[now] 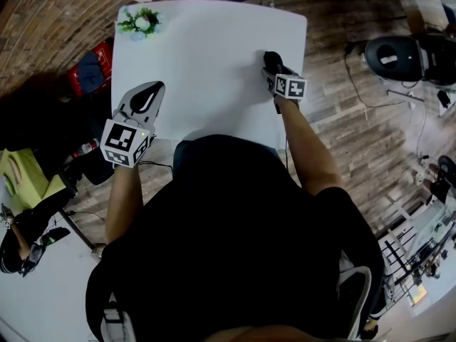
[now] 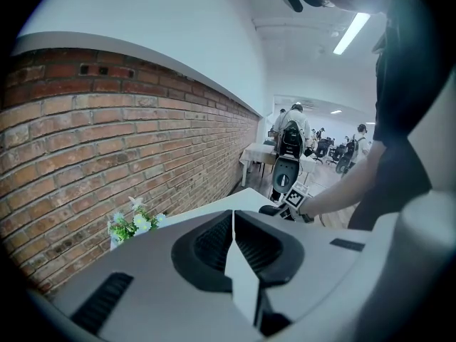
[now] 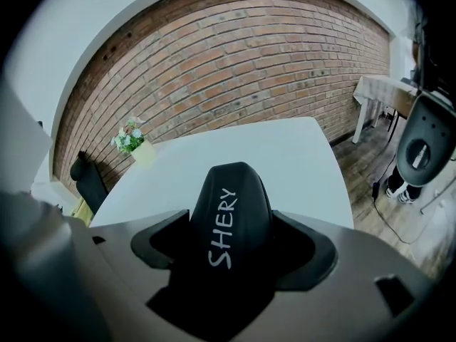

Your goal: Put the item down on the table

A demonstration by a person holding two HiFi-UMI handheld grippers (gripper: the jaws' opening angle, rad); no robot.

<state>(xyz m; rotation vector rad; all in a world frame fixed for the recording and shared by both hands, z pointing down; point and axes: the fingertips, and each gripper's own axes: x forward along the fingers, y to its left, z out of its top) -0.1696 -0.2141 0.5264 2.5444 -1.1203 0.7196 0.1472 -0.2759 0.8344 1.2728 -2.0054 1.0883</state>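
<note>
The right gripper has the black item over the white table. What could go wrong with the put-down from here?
1. The right gripper works near the right edge of the table; the rounded black item, let go there, could roll or slide off onto the floor.
2. Whether the item rests on the table yet cannot be told; opening the jaws too early might drop it.

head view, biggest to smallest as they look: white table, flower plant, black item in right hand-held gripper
1. white table
2. flower plant
3. black item, though the right hand-held gripper covers part of it
</note>
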